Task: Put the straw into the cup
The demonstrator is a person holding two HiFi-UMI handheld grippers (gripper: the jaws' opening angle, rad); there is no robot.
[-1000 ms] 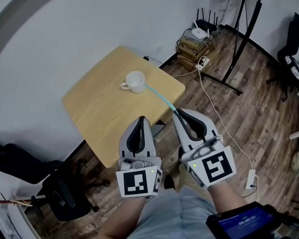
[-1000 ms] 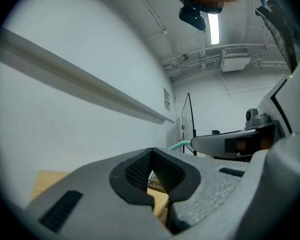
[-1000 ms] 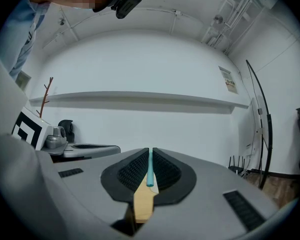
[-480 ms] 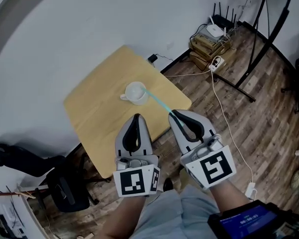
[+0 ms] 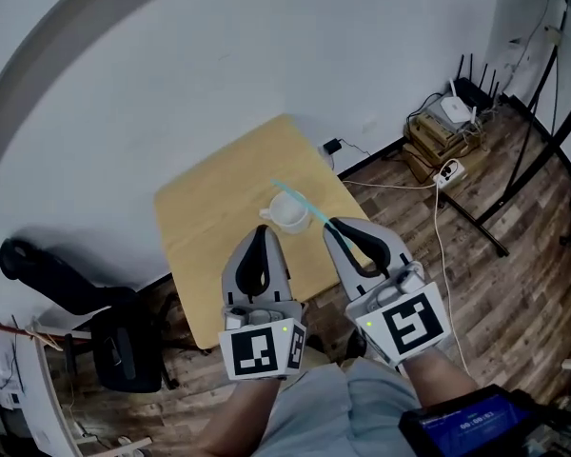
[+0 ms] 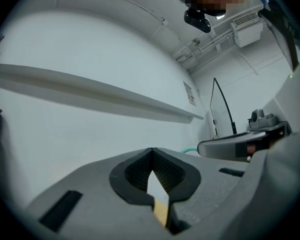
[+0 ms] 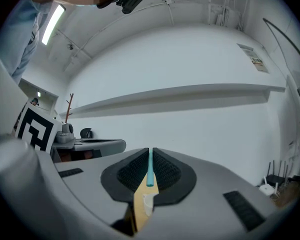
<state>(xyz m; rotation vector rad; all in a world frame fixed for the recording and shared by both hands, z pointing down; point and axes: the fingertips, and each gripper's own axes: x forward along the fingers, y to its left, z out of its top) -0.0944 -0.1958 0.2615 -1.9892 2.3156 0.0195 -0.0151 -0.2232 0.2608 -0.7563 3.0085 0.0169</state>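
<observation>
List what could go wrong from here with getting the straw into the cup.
1. The straw, pinched near its end by the right gripper, seems to reach past the far rim of the cup. Lowered as it is, its tip could land on the table.
2. Nothing steadies the cup. The left gripper is shut and apart from it, so a sideways nudge from the straw could tip or slide it.
</observation>
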